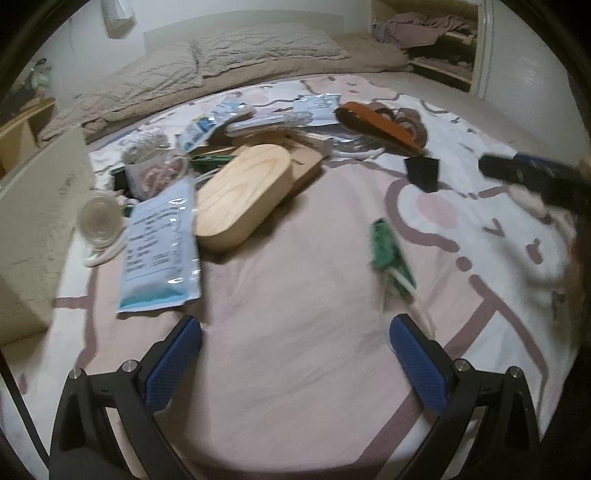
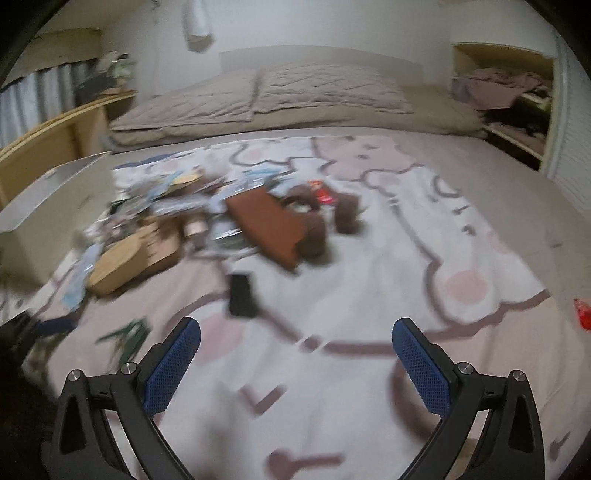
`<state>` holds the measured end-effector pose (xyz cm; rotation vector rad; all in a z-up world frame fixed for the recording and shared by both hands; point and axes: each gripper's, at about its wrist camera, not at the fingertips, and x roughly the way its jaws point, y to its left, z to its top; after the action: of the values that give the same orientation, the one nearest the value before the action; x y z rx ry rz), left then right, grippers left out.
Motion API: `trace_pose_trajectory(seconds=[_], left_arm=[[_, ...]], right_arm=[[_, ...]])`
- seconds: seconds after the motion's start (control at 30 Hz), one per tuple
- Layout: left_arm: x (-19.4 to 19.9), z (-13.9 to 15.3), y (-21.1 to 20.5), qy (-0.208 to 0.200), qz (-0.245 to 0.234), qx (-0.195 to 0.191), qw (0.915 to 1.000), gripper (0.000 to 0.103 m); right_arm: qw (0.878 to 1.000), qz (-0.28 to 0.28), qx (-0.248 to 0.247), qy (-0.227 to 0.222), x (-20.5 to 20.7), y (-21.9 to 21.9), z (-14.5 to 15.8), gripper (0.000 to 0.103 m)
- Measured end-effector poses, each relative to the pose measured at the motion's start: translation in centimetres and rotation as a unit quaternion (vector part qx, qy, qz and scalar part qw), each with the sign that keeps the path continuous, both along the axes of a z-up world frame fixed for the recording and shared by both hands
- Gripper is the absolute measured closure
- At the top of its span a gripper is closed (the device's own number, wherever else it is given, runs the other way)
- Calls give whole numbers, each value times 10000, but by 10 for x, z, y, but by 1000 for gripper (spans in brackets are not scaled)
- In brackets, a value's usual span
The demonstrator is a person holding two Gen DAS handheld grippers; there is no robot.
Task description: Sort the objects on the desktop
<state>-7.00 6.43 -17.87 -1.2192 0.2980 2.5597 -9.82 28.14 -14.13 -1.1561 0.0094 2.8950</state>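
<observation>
A pile of desk objects lies on a pink patterned sheet. In the left wrist view my left gripper (image 1: 295, 325) is open and empty above bare sheet. Ahead of it lie a wooden oval box (image 1: 242, 195), a blue-and-white pouch (image 1: 160, 254), a green circuit board (image 1: 391, 254), a small black block (image 1: 423, 171) and an orange-brown case (image 1: 380, 125). My right gripper (image 2: 295, 330) is open and empty; it also shows blurred at the right edge of the left wrist view (image 1: 535, 177). Its blurred view shows the brown case (image 2: 269, 225), a black block (image 2: 242, 295) and the wooden box (image 2: 127, 258).
A white open box (image 1: 40, 206) stands at the left, with a clear round lid (image 1: 99, 219) beside it. Pillows (image 1: 236, 51) lie at the back, shelves with clothes (image 1: 436, 33) at the back right. A small red item (image 2: 583, 314) lies at the far right.
</observation>
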Motion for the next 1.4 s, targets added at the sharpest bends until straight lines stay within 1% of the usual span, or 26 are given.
trace_pose_trajectory(seconds=[0.13,0.23,0.27,0.4,0.5,0.63,0.73,0.87,0.93,1.03,1.13,1.33,1.4], left_arm=[[7,2,0,181,124,-340,9992,0],[10,4,-2,247,118,-513,9983,0],[11,5,-5,257,124,-578,9979,0],[13,8,-17,93,173,-587,9981,0],[14,10,-32,-17,319,-530,9981,0],[18,10,-51,-49,557,-635,9964,0],[18,12,-63,-34,717,-740,9947,0],[19,14,-80,52,960,-961,9907,0],[20,14,-87,69,1071,-1042,9888,0],[23,14,-102,16,1277,-954,9872,0],[26,16,-117,-39,1506,-754,9857,0],[26,19,-133,-124,1791,-411,9829,0],[26,20,-136,-142,1843,-343,9822,0]], right_arm=[[9996,-239,92,-137,-19,17,-6,0],[9989,-327,21,-327,-31,27,-15,0],[9985,-303,-52,-451,-36,29,-19,0],[9962,-249,-164,-813,-48,32,-31,0],[9947,-187,-85,-1010,-54,27,-36,0],[9935,-54,116,-1130,-59,16,-39,0],[9922,18,360,-1191,-62,7,-43,0],[9922,63,370,-1189,-64,6,-42,0],[9918,111,457,-1185,-65,2,-42,0],[9913,188,592,-1163,-67,-5,-41,0],[9909,316,682,-1118,-65,-15,-40,0],[9875,713,1008,-982,-57,-40,-38,0],[9866,835,1009,-974,-53,-45,-37,0]])
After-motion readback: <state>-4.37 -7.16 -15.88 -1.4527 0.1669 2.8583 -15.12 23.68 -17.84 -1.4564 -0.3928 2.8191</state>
